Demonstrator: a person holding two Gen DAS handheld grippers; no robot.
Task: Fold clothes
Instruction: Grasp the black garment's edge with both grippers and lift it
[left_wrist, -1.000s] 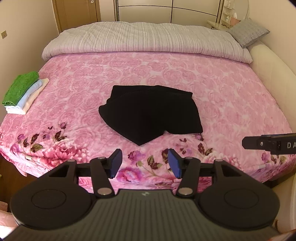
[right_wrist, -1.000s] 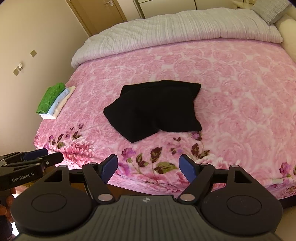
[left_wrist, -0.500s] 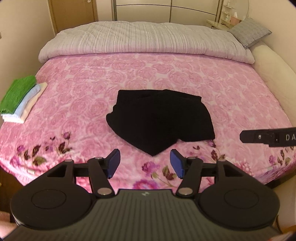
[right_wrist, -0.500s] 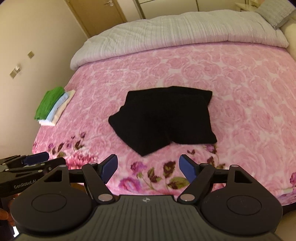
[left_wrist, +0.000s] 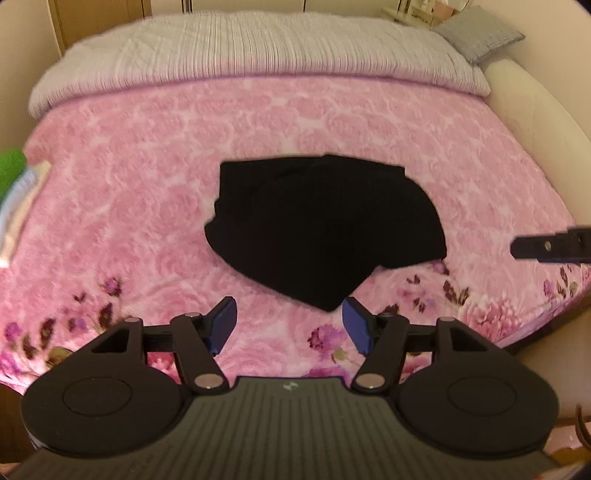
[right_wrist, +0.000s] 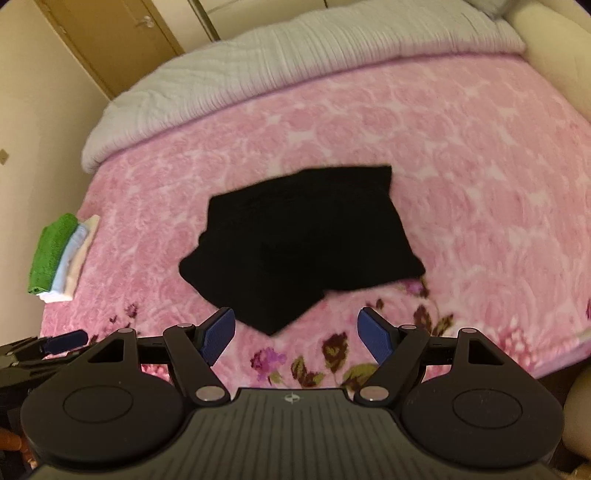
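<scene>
A black garment (left_wrist: 321, 229) lies crumpled in the middle of the pink floral bed cover (left_wrist: 122, 206), one corner pointing toward me. My left gripper (left_wrist: 289, 325) hovers just short of that near corner, its jaws opening with nothing between them. In the right wrist view the same black garment (right_wrist: 303, 243) lies ahead, and my right gripper (right_wrist: 296, 334) stands wide open and empty over its near corner. The right gripper's finger shows at the right edge of the left view; the left gripper's blue pad (right_wrist: 66, 341) shows at the lower left of the right view.
A stack of folded clothes, green on top (right_wrist: 51, 254), sits at the bed's left edge. A grey quilt (left_wrist: 251, 48) is bunched across the head of the bed, with a grey pillow (left_wrist: 480, 33) at the far right. A wooden door (right_wrist: 110, 40) stands behind on the left.
Both grippers have moved forward and down toward the bed, so the black garment looks larger and nearer. The left gripper's jaws have spread a little wider.
</scene>
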